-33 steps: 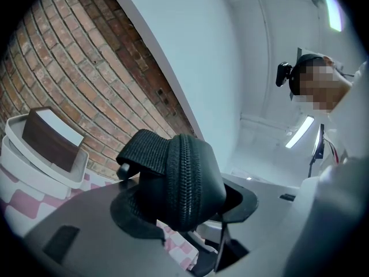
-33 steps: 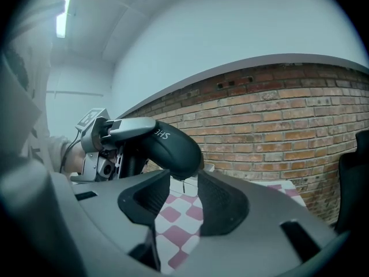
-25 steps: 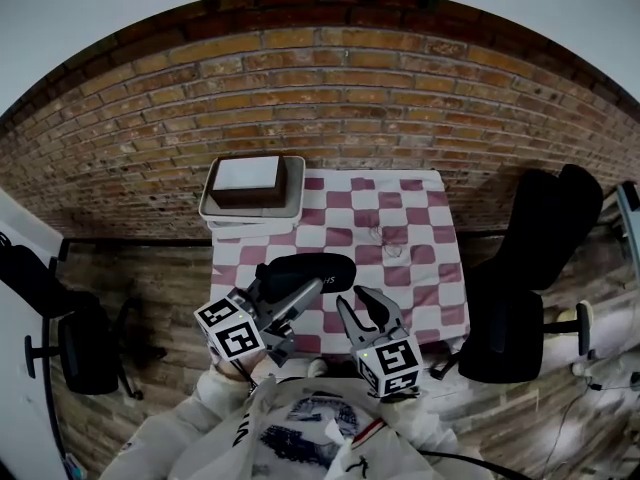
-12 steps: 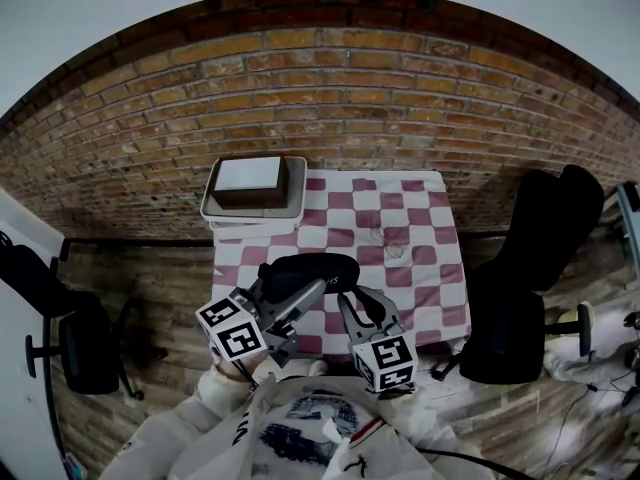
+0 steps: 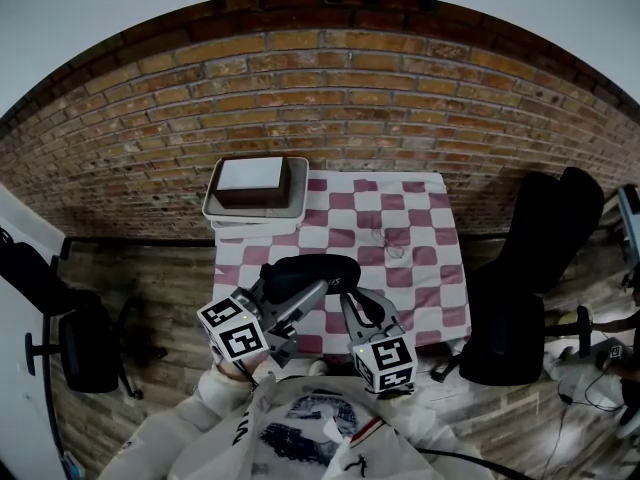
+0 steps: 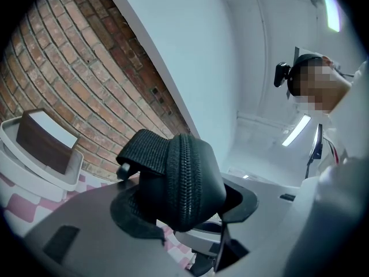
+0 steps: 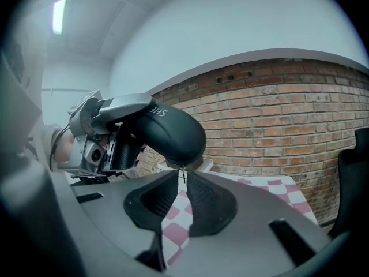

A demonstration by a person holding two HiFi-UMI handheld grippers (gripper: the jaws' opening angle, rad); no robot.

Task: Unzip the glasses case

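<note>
Head view: the left gripper (image 5: 298, 298) covers the glasses case's (image 5: 320, 267) seven-o'clock end; the worktop's (image 5: 425, 268) six-o'clock edge is partly hidden.

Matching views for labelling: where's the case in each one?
Head view: case just left of centre, slightly below the middle.
Left gripper view: case dead centre, zip facing the camera.
Right gripper view: case just left of centre, at mid-height.
Landmark: brick wall behind it in all three.
</note>
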